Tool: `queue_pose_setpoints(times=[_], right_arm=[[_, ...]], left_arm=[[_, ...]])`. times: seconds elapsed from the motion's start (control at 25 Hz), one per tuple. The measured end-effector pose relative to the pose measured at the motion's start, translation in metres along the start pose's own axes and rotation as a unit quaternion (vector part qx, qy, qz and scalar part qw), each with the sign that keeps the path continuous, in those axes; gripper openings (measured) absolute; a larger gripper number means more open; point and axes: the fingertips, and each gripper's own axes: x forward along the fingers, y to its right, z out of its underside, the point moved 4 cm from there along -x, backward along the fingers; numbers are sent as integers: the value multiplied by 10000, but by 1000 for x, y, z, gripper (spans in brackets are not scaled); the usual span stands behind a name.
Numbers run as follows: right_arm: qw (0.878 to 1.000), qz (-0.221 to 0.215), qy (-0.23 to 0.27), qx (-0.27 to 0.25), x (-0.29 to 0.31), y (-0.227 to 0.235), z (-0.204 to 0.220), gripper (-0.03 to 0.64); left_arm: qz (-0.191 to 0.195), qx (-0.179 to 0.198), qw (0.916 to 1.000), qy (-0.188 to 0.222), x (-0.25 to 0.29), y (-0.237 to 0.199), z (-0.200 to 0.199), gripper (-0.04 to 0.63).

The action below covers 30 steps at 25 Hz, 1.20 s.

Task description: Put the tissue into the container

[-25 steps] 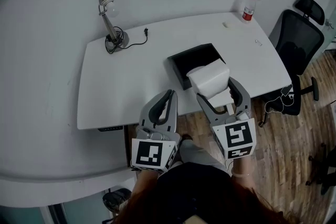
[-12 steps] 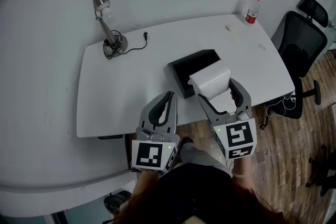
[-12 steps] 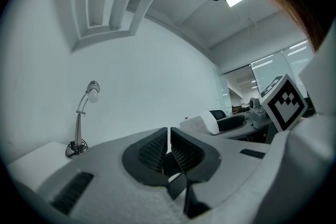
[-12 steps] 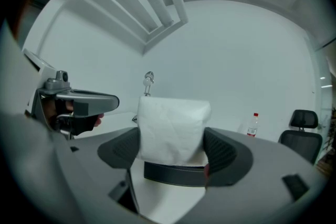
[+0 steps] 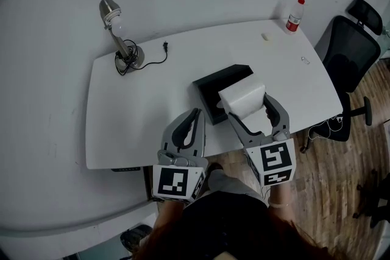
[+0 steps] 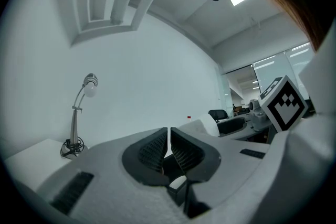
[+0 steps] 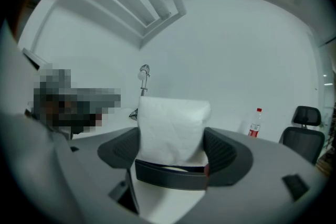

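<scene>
Tissue [image 5: 242, 97] stays pinched in right gripper [image 5: 250, 108] over container [image 5: 207, 85] by worktop's front edge, unreleased; left gripper [image 5: 194, 114] closed, empty.

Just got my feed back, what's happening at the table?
A person works two handheld grippers. The right gripper clamps the white tissue stack at the near edge of the black container on the table, not yet released. The left gripper is shut and empty, near the table's front edge.
</scene>
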Motion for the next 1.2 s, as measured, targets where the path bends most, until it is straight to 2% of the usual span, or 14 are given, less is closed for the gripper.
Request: queue_pose_setpoints(times=[0.92,1.2], right_arm=[[9968,-110,-768,197,52,20,29,391],[9930,-140,-1145,252,66,26,41,391]], left_arm=[[-28,-149,9996,-229,43,-23,20,38],[-37,-181,9994,-305,54,-30,26,38]])
